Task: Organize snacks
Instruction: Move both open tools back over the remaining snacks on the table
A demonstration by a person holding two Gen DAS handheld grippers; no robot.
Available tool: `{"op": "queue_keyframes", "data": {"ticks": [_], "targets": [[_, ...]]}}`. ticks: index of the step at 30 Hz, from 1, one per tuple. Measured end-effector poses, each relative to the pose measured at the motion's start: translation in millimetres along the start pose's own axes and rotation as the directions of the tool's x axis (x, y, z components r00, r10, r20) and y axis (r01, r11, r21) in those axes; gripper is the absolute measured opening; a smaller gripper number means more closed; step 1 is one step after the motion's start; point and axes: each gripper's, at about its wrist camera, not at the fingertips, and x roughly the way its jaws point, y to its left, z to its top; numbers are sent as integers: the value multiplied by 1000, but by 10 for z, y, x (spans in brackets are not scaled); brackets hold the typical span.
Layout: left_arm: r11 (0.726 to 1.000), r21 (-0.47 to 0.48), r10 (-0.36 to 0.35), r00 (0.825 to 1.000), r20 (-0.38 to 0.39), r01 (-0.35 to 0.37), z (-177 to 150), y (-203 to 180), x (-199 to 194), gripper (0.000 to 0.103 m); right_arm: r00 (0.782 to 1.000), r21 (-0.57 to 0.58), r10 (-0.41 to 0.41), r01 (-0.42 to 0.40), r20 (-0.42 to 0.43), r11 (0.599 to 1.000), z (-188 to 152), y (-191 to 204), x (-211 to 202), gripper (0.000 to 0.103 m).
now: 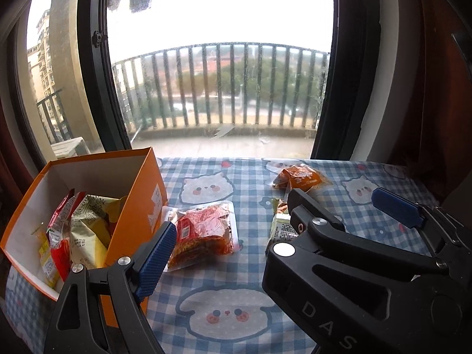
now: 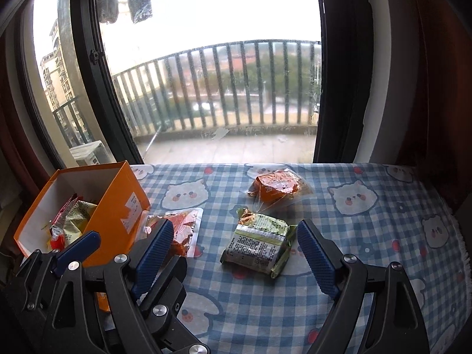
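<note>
The orange box [image 2: 118, 206] stands open-topped at the left end of the checked tablecloth [image 2: 368, 236], next to the window [image 2: 206, 59], and holds several snack packets [image 1: 82, 227]. A clear packet with red contents [image 1: 203, 233] lies flat on the cloth just right of the box, its near-left corner touching the box wall. The green-and-white packet [image 2: 259, 242] lies farther right of the box, apart from the red packet. The orange packet [image 2: 277, 188] lies beyond it, farther from the box and nearer the window. The right gripper [image 2: 236, 256] is spread wide and holds nothing; the green-and-white packet sits between its blue pads [image 2: 315, 253], touching neither. The left gripper [image 1: 224, 253] hovers beside the box; only its left pad [image 1: 156, 259] is visible, so its state cannot be determined.
</note>
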Motion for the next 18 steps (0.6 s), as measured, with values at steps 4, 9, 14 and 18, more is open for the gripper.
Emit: {"op": "queue_keyframes", "data": {"ticks": [4,9,14,18], "targets": [[1000,-10,21,1000,-12,-21,27,-20,247,87,1000,9,-15,15,-9,1000,32,-70,244,89],[998,-9,57,998,-37,-58,44,26,583,87,999,21,-38,39,-34,999,34,-123,592,89],[994,-38,102,992,-78,-106,3,199,871,87,999,-6,-18,18,-50,1000,-3,-66,856,89],[992,-43,118,988,-97,-122,-36,272,1060,87,997,-3,-18,18,-73,1000,-45,-48,1023,89]]}}
